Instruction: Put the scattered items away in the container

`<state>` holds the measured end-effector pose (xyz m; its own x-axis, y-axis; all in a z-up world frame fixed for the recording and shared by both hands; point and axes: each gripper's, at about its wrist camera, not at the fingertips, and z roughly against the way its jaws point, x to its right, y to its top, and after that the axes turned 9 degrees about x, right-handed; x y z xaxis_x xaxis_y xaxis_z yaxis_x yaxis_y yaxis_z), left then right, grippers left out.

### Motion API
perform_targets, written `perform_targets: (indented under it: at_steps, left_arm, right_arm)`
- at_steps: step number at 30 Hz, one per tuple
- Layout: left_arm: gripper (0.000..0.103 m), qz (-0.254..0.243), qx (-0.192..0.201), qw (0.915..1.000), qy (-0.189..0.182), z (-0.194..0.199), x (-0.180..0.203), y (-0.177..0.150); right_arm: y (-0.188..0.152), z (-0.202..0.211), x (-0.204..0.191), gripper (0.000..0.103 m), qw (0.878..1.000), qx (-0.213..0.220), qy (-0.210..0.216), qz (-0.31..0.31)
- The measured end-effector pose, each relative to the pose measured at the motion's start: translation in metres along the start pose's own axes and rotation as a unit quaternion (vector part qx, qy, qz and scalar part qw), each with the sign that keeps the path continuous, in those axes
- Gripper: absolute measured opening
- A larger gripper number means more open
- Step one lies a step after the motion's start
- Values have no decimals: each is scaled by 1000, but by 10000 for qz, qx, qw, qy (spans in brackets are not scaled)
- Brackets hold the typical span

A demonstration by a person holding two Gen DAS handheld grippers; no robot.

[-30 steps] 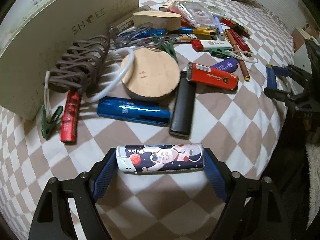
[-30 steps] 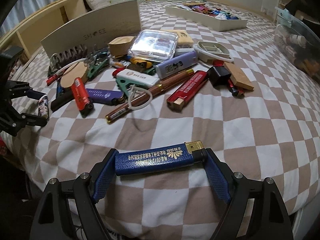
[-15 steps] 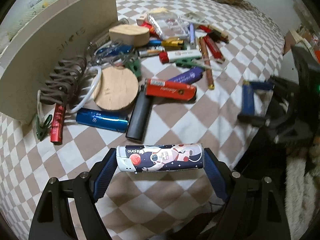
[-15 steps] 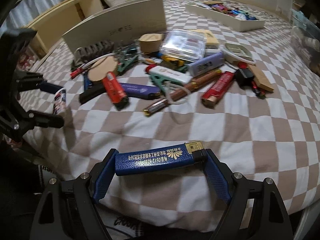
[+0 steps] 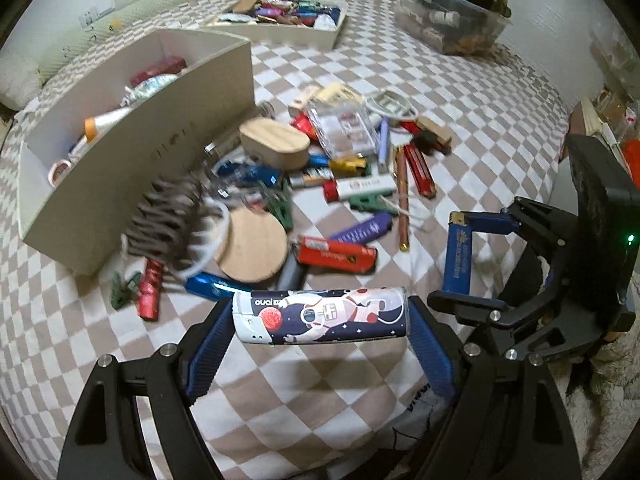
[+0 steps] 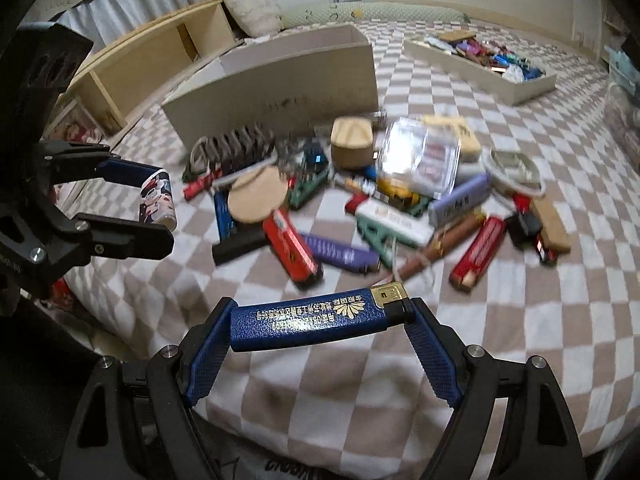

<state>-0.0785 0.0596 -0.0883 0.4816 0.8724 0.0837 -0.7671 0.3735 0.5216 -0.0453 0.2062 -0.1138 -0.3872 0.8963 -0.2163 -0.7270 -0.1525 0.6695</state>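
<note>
My left gripper (image 5: 320, 318) is shut on an astronaut-print lighter (image 5: 320, 314), held crosswise above the checkered bed. My right gripper (image 6: 320, 320) is shut on a blue lighter (image 6: 316, 318) with gold print, also above the bed. Each gripper shows in the other's view: the right gripper (image 5: 460, 256) at right, the left gripper (image 6: 158, 204) at left. The beige shoe box (image 5: 132, 160) stands open at the far left, with several items inside. A pile of lighters, clips and wooden pieces (image 5: 320, 200) lies beside it.
A second shallow tray (image 5: 288, 24) full of items lies at the back. A clear plastic bin (image 5: 448, 20) stands back right. A wooden headboard shelf (image 6: 152, 68) runs behind the box. The bed edge (image 6: 120, 320) is close beneath both grippers.
Both grippers have risen and pulled back with their lighters still held. The open top of the shoe box now shows. The right gripper has come closer to the left one.
</note>
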Motion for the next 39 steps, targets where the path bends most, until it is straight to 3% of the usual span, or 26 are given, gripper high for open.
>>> perform_targets:
  at_steps: [11,19,30,39]
  left_arm:
    - [84,336,564,9978,120,31,-41,42]
    - [84,714,1080,9912,286,61,-75,67]
    - [84,1042,1723,9785,444,95,-106,92]
    - [84,1439,2352,9595,581,127,-136,108]
  right_arm:
    - [68,9,0,85,9986,518,-56,71]
    - [113,10,-12,85,9956,888,-13,305]
    - [167,2,-38,85,9911,1172,168,611]
    - [205,3,-41,85,9876,1406,284,639]
